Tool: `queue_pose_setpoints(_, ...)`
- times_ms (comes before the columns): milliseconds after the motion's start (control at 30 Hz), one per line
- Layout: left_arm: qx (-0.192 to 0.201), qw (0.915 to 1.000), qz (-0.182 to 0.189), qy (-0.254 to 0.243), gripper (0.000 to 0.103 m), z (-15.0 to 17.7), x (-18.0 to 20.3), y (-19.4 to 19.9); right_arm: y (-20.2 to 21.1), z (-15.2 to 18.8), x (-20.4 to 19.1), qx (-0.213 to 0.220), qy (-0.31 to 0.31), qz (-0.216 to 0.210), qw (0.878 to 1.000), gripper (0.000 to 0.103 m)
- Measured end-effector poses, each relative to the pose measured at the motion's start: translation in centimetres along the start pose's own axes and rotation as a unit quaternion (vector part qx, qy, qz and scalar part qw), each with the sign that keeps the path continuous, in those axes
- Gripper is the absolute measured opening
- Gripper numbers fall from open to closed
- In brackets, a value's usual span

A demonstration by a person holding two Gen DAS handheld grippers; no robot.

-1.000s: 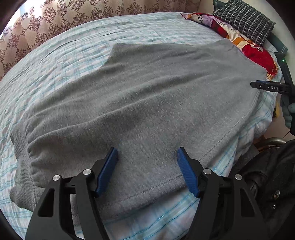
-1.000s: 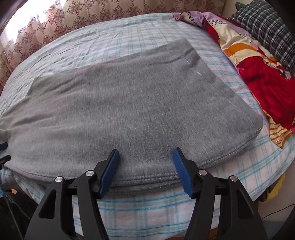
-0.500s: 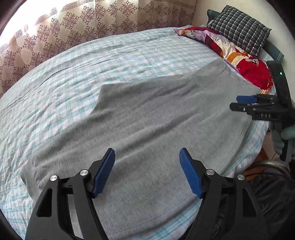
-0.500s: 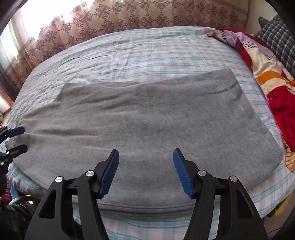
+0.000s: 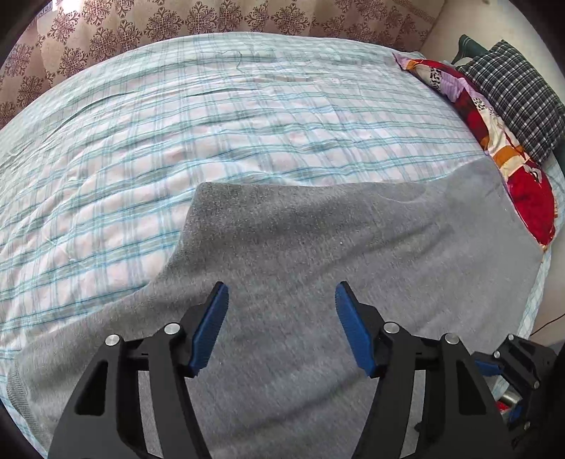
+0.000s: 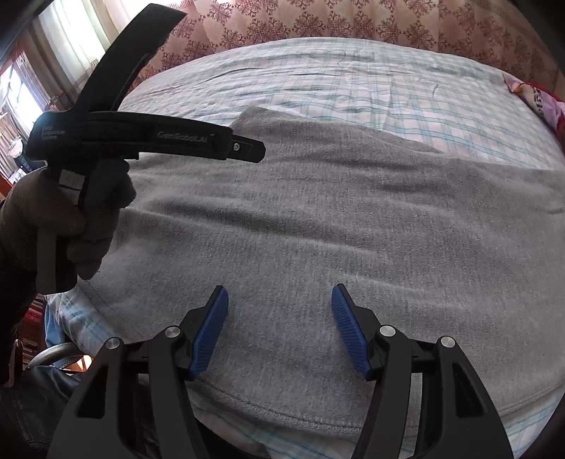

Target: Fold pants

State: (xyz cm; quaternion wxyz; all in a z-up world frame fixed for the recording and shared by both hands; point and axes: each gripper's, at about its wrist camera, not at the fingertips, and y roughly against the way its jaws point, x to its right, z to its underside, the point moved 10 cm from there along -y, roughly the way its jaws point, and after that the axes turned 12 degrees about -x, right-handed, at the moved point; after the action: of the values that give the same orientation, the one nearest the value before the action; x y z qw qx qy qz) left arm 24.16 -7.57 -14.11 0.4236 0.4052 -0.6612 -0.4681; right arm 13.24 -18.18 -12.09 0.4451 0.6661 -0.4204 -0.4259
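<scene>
Left wrist view: mounted behind left gripper, faces steeply down, close above pants on bed. Right wrist view: same mounting behind right gripper, equally near. Shared: pants, bed, curtain.

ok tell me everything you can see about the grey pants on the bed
The grey pants are a soft, fleecy knit, like sweatpants, lying flat and folded on the checked bedsheet near the bed's front edge. A stitched seam runs along the near edge, a ribbed band shows at the far left end, and shallow wrinkles cross the top. The right end reaches the red patterned blanket. Both grippers hover over them with jaws apart and nothing between them; neither visibly touches the cloth.
</scene>
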Motion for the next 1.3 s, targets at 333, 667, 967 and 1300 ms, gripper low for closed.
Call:
queue_pose_setpoints(333,-0.004,0.9975,-0.051,0.05,0.049,-1.9,-3.1,-2.7,-1.2,3.1,-0.6,-0.032,0.035,0.008,0.999,0.063)
queue_pose_setpoints(667,0.019,0.9977,-0.054,0.035,0.065,-1.7,-0.6,0.0,3.0,3.6,2.1,0.012,0.013,0.023,1.0,0.062)
queue_pose_setpoints(967,0.021,0.9988,-0.028,-0.035,0.078,-1.5,7.1,0.2,5.4,7.0,13.8,0.0,-0.108,0.089,0.99,0.065)
queue_pose_setpoints(1300,-0.023,0.9911,-0.088,-0.097,0.083,0.1,10.6,-4.0,7.7,7.2,16.3,0.035,-0.128,0.063,0.989,0.069)
